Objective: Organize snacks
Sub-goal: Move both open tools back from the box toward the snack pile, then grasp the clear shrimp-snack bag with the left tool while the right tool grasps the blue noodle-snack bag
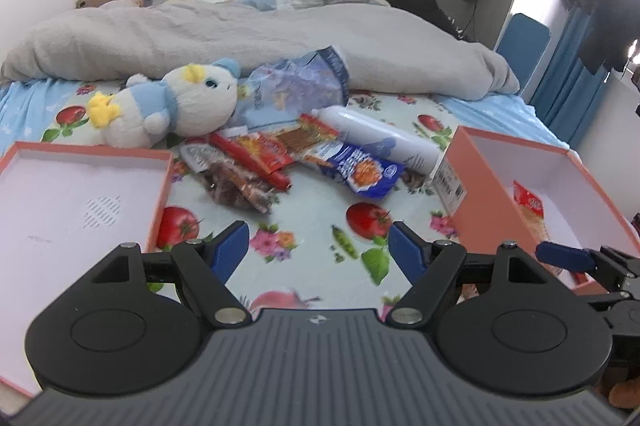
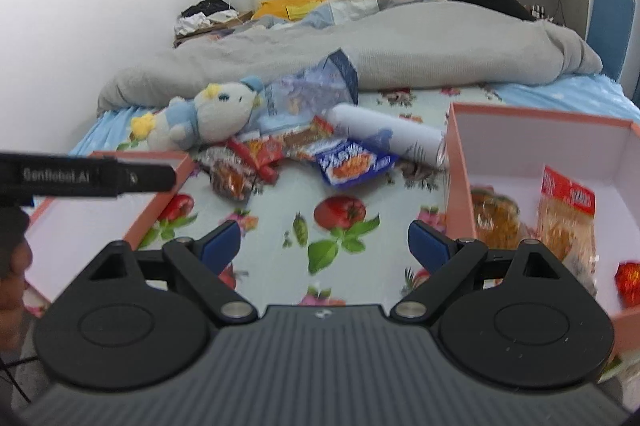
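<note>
A pile of snack packets lies mid-bed: a blue packet (image 1: 360, 171) (image 2: 352, 163), a red sausage stick (image 1: 252, 159), red wrappers (image 2: 266, 149) and a clear bag of brown snacks (image 1: 236, 187). My left gripper (image 1: 318, 246) is open and empty above the sheet, short of the pile. My right gripper (image 2: 324, 244) is open and empty too. The orange box on the right (image 2: 456, 161) (image 1: 480, 201) holds several snack packets (image 2: 568, 218). The shallow orange lid on the left (image 1: 160, 201) (image 2: 160, 205) holds nothing.
A plush toy (image 1: 176, 105) (image 2: 208, 117), a white spray can (image 1: 384, 141) (image 2: 388, 135) and a crumpled clear-blue bag (image 1: 304, 81) lie by the pile. A grey duvet (image 1: 240, 37) covers the far bed. The left gripper's body (image 2: 80, 177) crosses the right wrist view.
</note>
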